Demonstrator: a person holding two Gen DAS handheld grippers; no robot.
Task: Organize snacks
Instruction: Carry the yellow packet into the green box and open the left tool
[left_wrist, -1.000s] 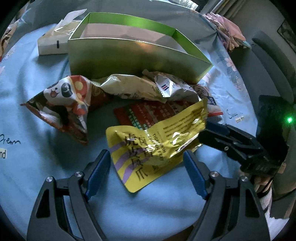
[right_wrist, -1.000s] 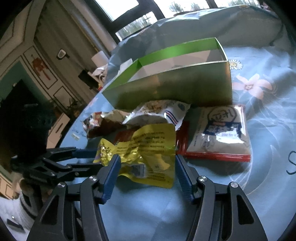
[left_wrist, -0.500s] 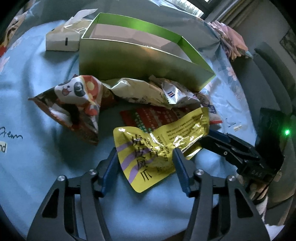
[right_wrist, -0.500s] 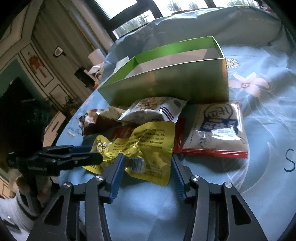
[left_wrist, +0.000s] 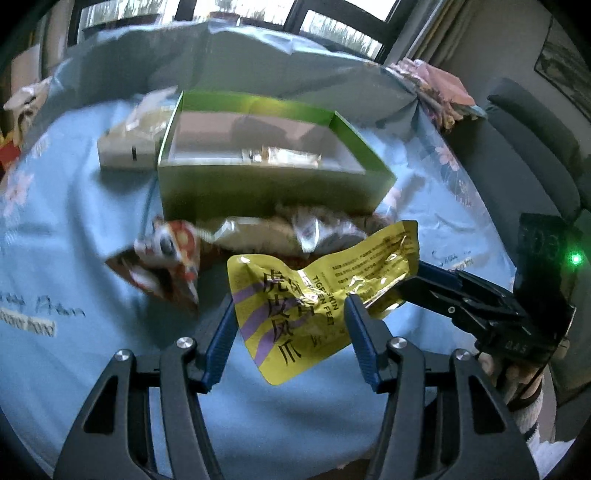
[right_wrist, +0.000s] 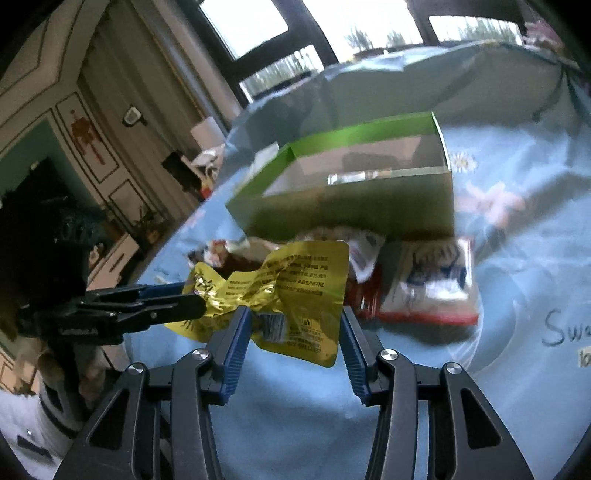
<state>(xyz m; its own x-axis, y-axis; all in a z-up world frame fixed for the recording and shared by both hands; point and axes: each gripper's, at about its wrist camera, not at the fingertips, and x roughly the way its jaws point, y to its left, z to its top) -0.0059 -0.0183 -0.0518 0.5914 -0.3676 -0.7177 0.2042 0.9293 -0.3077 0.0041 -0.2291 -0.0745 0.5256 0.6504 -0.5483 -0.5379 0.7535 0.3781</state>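
We hold yellow tiger-skin chicken-feet packet (left_wrist: 325, 291) lifted off blue tablecloth (left_wrist: 74, 229), stretched between both tongs; left tongs (left_wrist: 291, 332) clenched on one end; right tongs (right_wrist: 291, 332) clenched on other end; green box (left_wrist: 258, 184) ahead of both tongs; panda-print packet (left_wrist: 166, 258) ahead-left of left tongs.

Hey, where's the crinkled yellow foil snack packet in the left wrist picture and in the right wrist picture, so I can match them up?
Left wrist view: the crinkled yellow foil snack packet sits at lower centre, between this camera's own blue jaws, its right end meeting the other gripper's tips.
Right wrist view: it sits just left of centre, above this camera's own jaws.
Shared landmark: the open green cardboard box behind the packet.
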